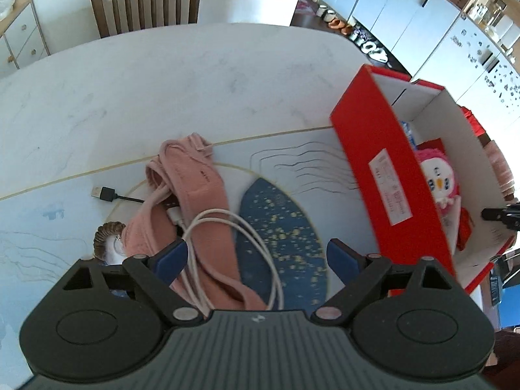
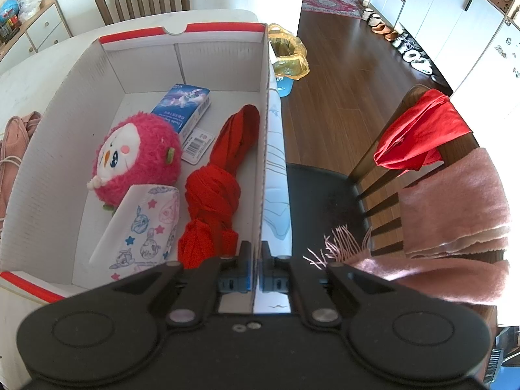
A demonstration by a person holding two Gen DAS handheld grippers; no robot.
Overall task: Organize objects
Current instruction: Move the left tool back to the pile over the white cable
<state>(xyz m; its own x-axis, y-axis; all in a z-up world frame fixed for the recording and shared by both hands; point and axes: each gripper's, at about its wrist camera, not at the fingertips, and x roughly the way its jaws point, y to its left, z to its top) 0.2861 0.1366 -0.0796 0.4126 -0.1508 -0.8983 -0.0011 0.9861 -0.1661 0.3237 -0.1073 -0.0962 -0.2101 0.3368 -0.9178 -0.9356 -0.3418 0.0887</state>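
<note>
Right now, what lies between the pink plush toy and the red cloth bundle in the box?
Nothing: in the right wrist view, bare box floor separates the pink plush toy from the red cloth bundle.

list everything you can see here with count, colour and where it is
box: 1, red outside, white inside, on the table
plush toy: 1, pink, in the box
red cloth: 1, knotted, in the box
blue packet: 1, in the box, far end
printed pack: 1, white with cartoons, in the box
pink garment: 1, on the table mat
white cable: 1, looped over the pink garment
black usb plug: 1, on the mat
table: 1, white
left gripper: open, above the cable
right gripper: shut on the box wall
</note>
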